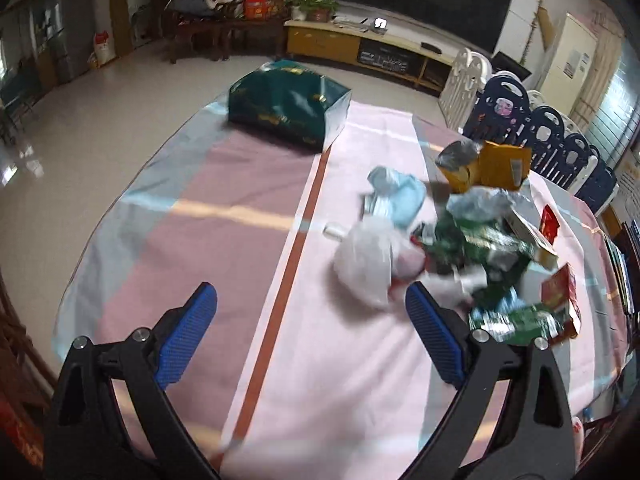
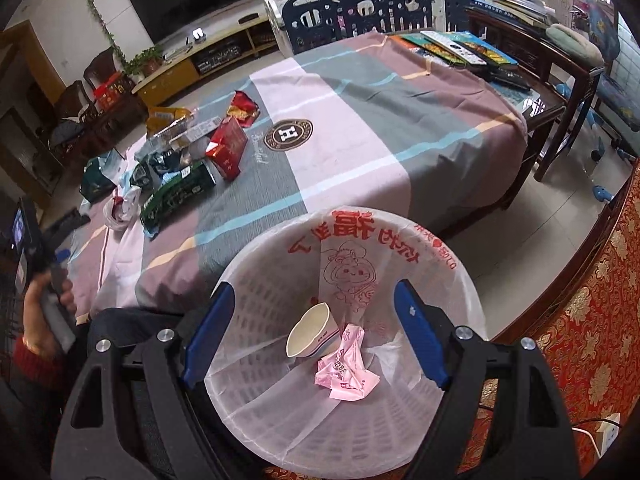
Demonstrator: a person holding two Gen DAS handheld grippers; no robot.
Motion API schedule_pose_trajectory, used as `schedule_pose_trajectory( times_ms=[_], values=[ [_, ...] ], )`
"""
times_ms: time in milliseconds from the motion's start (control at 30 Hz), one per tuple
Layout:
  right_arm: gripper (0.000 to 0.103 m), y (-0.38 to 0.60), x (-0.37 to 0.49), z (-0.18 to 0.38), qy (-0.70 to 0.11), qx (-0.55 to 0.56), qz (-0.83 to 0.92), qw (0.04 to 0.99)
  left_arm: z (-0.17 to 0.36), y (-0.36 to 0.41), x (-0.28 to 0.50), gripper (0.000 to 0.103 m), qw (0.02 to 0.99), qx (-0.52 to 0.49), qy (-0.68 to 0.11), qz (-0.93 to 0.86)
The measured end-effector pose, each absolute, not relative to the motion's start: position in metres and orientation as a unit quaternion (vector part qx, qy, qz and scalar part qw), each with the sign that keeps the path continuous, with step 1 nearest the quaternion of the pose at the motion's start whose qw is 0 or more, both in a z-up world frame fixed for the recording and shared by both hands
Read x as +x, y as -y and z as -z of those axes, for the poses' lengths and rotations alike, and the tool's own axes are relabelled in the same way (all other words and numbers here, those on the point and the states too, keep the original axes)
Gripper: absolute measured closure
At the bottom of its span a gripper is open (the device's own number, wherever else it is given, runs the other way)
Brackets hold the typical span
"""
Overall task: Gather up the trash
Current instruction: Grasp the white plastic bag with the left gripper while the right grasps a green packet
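Observation:
A pile of trash lies on the striped tablecloth: a white plastic bag point(image 1: 366, 262), green wrappers point(image 1: 486, 248), a red carton point(image 1: 558, 286), a yellow box point(image 1: 502, 164) and a blue wrapper point(image 1: 400, 196). My left gripper point(image 1: 312, 320) is open and empty, above the cloth just left of the white bag. My right gripper point(image 2: 314, 324) is open and empty, above a white bin point(image 2: 260, 292) lined with a printed bag. A paper cup point(image 2: 310, 334) and a pink wrapper point(image 2: 346, 364) lie in the bin. The pile also shows in the right wrist view point(image 2: 180, 172).
A dark green gift box point(image 1: 288, 104) sits at the table's far end. Books and remotes point(image 2: 460, 50) lie at the table's far side. Blue and white playpen panels point(image 2: 360, 8) stand behind the table. A red patterned sofa point(image 2: 592, 320) is right of the bin.

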State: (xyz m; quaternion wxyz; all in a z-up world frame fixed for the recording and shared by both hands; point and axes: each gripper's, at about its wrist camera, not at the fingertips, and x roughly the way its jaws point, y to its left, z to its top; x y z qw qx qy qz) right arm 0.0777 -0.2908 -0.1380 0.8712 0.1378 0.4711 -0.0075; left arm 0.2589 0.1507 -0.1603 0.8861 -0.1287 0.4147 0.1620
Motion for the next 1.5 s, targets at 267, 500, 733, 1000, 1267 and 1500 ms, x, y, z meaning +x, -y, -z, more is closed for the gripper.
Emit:
schedule_pose_trajectory(
  times_ms=[267, 500, 733, 1000, 1267, 1500],
  values=[
    [0.023, 0.288, 0.091, 0.16, -0.5, 0.147, 0.013, 0.854, 0.195, -0.114, 0.309, 0.008, 0.892, -0.026, -0.449, -0.047],
    [0.023, 0.275, 0.102, 0.167, -0.508, 0.171, -0.004, 0.844, 0.21, -0.099, 0.315, 0.077, 0.882, 0.004, -0.472, 0.0],
    [0.023, 0.238, 0.122, 0.163, -0.497, 0.149, -0.032, 0.854, 0.164, -0.151, 0.229, 0.078, 0.905, -0.186, -0.382, -0.003],
    [0.023, 0.159, 0.2, 0.171, -0.495, 0.169, -0.078, 0.849, 0.155, -0.17, 0.187, 0.075, 0.907, -0.243, -0.343, -0.031],
    [0.023, 0.09, 0.298, 0.194, -0.503, 0.229, -0.048, 0.832, 0.162, -0.174, 0.183, 0.075, 0.9, -0.276, -0.338, -0.016],
    [0.058, 0.071, 0.316, 0.222, -0.551, 0.193, -0.036, 0.811, 0.162, -0.162, 0.185, 0.075, 0.907, -0.244, -0.343, 0.003]
  ],
)
